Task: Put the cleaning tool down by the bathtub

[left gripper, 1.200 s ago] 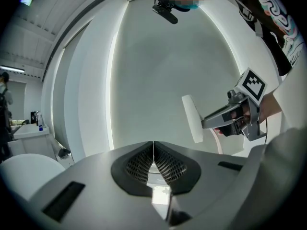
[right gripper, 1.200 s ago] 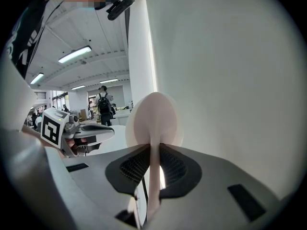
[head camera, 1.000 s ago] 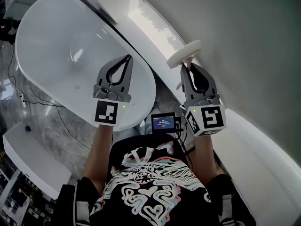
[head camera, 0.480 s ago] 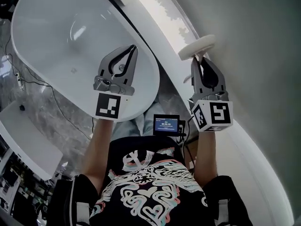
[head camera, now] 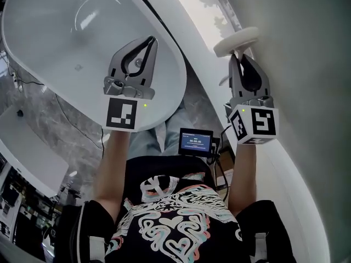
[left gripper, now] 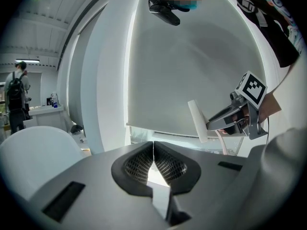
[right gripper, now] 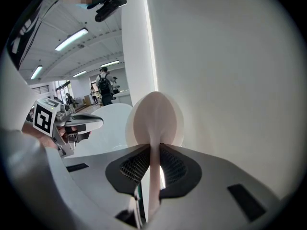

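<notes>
The cleaning tool (head camera: 236, 40) is a white round-headed brush on a slim handle; its disc (right gripper: 156, 120) fills the middle of the right gripper view. My right gripper (head camera: 241, 56) is shut on the handle and holds it up in front of a pale wall. The white oval bathtub (head camera: 66, 32) lies at the upper left of the head view. Over the tub's near rim hangs my left gripper (head camera: 149, 40), shut and empty, its pads (left gripper: 165, 164) pressed together. The tool's head (left gripper: 197, 121) and the right gripper also appear in the left gripper view.
A grey marble floor (head camera: 66, 136) runs beside the tub, with a thin cable across it. A small lit screen (head camera: 196, 142) sits at the person's waist. A white ledge (head camera: 299, 196) curves along the right. A person with a backpack (right gripper: 104, 86) stands far off.
The view has swung so the tub sits higher and further left. Both grippers have risen a little in the picture; the right one and the tool have shifted right. Both grips are unchanged.
</notes>
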{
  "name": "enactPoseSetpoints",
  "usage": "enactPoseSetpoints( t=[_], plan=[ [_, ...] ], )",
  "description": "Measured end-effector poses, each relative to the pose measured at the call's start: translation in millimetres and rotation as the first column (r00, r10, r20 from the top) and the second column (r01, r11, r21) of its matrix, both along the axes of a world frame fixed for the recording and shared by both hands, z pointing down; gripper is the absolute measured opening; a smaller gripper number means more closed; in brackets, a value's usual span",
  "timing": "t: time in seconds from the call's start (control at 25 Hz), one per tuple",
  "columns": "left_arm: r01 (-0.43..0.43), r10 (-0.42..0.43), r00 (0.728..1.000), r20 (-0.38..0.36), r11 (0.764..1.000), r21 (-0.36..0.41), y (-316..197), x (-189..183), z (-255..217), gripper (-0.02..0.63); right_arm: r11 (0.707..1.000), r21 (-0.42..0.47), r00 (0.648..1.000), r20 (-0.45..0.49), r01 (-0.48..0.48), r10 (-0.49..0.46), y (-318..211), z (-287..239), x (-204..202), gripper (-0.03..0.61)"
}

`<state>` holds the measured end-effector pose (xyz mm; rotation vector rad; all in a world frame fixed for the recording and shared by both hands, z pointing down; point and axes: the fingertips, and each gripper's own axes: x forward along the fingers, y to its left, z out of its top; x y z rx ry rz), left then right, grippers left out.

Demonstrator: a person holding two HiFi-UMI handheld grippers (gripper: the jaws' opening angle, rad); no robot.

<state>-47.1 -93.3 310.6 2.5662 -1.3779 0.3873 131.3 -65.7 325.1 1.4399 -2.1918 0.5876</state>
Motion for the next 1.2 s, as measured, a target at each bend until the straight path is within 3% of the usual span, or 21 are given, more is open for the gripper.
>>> enactPoseSetpoints(
  t=[0.48,1.2],
  plan=[
    [-0.046,0.046,0.999,0.014,0.999,-0.025,3,11,54,0.018,0.999,-0.035,1.000,-0.010,0.010,-0.011,-4,55,-3,0.077],
    [-0.016,0.016,1.000,-0.010,0.996,-0.091,13,10,127,0.018,0.988,-0.142,0.993,-0.094,0.062,-0.075,-10,143,5,0.077]
  ],
)
